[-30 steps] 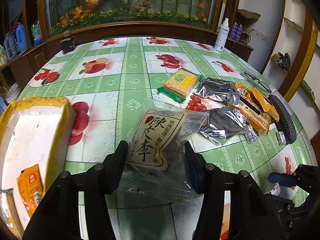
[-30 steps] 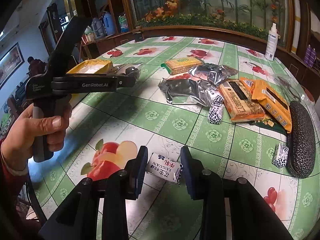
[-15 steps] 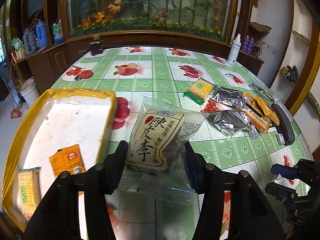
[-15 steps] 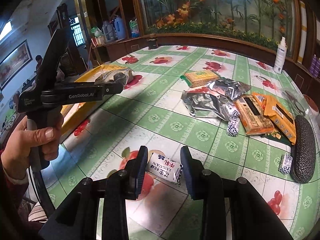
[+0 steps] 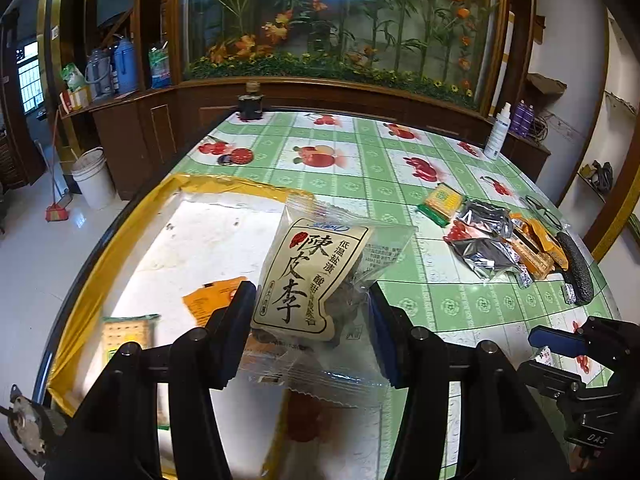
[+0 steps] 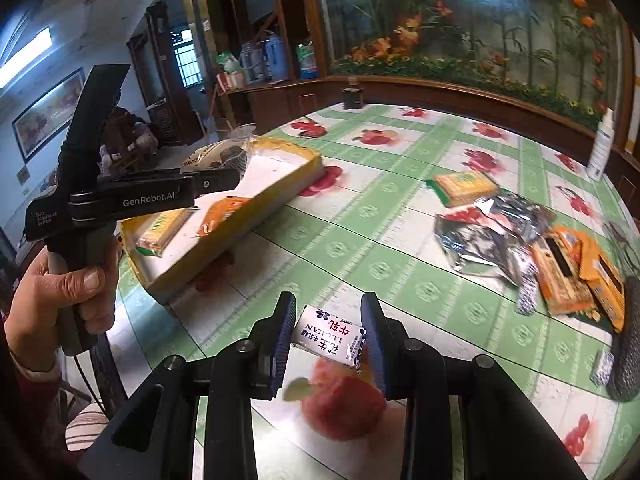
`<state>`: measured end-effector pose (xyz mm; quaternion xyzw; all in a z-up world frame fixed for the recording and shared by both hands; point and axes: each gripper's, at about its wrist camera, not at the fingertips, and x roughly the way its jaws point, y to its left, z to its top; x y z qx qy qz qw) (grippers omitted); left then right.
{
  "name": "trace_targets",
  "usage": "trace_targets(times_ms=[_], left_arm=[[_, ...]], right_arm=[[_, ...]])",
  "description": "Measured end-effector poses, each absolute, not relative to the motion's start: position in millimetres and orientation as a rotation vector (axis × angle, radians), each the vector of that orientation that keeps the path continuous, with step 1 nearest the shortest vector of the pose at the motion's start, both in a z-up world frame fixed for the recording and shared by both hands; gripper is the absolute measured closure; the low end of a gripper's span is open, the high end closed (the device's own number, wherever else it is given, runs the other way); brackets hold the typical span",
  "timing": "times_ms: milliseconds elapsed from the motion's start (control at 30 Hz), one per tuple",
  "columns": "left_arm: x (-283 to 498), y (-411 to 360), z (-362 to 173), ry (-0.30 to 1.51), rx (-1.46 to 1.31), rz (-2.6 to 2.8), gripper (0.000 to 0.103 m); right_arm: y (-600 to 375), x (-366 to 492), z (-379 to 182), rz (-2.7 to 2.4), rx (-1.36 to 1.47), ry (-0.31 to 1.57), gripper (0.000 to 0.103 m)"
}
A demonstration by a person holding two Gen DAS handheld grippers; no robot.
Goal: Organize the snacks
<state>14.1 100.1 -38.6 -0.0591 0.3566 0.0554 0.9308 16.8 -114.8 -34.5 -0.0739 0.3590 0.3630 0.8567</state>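
dim room | window daylight left | tablecloth glare | fisheye-bent edges | foreground blur

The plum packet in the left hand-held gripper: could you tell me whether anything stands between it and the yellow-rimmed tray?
Nothing visible does. The plum packet hangs over the yellow-rimmed tray, whose white floor beneath is bare; the orange packet and cracker pack lie aside.

Clear plum bag point(image 5: 320, 276), cream label: large "陳皮李", smaller "低温盐渍"; remaining small print unreadable.
White candy wrapper point(image 6: 330, 334): "花生牛轧", "LUGUAN".
Left gripper point(image 6: 224, 160) body, at 9 o'clock in right wrist view: "GenRobot.AI"; rear block small print, apparently "Data Acquisition System".
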Motion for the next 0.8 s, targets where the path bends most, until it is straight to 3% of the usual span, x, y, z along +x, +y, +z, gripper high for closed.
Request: trace_targets(times_ms=[800], left_arm=[[-22, 180, -32, 0.695, -0.188, 0.281, 0.05]], right_arm=[[-11, 32, -9, 0.95, -0.19, 0.715, 0.069]])
